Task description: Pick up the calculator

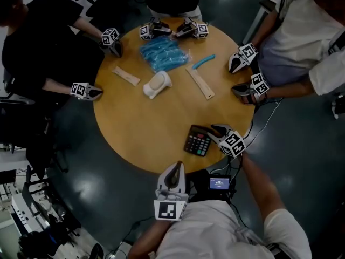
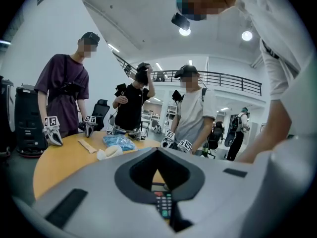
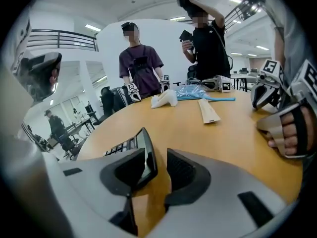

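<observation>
The black calculator [image 1: 198, 141] lies on the round wooden table [image 1: 145, 128] near its front right edge. My right gripper [image 1: 215, 130] reaches in from the right, low over the table. It is open, with the calculator's [image 3: 130, 151] raised end between its two jaws and a gap to the right-hand jaw. My left gripper [image 1: 177, 169] hangs just off the table's front edge, below and left of the calculator. It is shut and empty. In the left gripper view the calculator's keys [image 2: 164, 203] show behind the left gripper [image 2: 158, 150].
Farther back on the table lie a blue plastic pack [image 1: 161, 53], a white object [image 1: 156, 84], a flat wooden stick [image 1: 200, 82], a blue tool [image 1: 204, 61] and a wrapped stick [image 1: 126, 75]. Other people's grippers [image 1: 242, 57] ring the table's rim. A small lit screen [image 1: 219, 183] hangs at my waist.
</observation>
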The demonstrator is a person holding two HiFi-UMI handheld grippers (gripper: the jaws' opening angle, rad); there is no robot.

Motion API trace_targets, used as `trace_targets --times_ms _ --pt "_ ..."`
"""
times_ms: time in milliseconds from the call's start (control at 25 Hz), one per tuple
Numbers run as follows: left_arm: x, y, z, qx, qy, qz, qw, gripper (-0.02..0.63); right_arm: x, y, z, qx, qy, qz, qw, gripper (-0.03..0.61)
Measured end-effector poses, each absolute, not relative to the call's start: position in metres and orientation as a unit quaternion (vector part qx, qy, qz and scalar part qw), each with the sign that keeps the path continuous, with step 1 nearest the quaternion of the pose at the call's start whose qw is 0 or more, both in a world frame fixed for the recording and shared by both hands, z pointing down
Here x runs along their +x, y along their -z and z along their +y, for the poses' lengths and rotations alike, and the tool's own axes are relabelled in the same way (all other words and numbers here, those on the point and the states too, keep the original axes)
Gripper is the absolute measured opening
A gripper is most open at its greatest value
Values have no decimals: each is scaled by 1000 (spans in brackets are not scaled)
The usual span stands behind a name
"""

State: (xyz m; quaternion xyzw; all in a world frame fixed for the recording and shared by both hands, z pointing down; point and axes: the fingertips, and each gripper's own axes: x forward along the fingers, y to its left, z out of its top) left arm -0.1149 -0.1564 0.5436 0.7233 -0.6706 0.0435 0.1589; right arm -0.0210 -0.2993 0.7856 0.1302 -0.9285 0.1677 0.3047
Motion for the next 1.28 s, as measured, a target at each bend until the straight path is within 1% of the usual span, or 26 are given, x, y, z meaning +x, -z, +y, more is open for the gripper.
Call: trace_targets --times_ms 120,200,320,400,760,880,1040,1280 --pt "-117 -549 -156 719 -45 -671 176 5 -30 -787 -300 110 -180 -930 302 140" --pt "-119 -552 -155 718 -50 -672 175 5 -33 -788 -299 97 -191 -929 302 138" --pt "-121 -553 -156 716 -49 -672 184 5 -37 -793 -291 65 -197 -926 316 137" --pt "-122 -554 -156 715 -48 -672 184 5 -39 -794 -287 52 -201 -925 319 117" --pt "-127 -558 -153 711 -41 -676 189 5 -33 -782 -277 42 -230 -923 306 77" --pt "-126 -557 -154 716 -37 -675 175 5 -33 -768 -269 47 -218 -924 310 66" --pt "-123 -549 -156 718 -28 -674 173 5 -35 -744 -254 65 -188 -927 319 54" --pt "-130 -544 -151 721 -30 -677 144 5 -38 -723 -233 131 -152 -919 340 46"
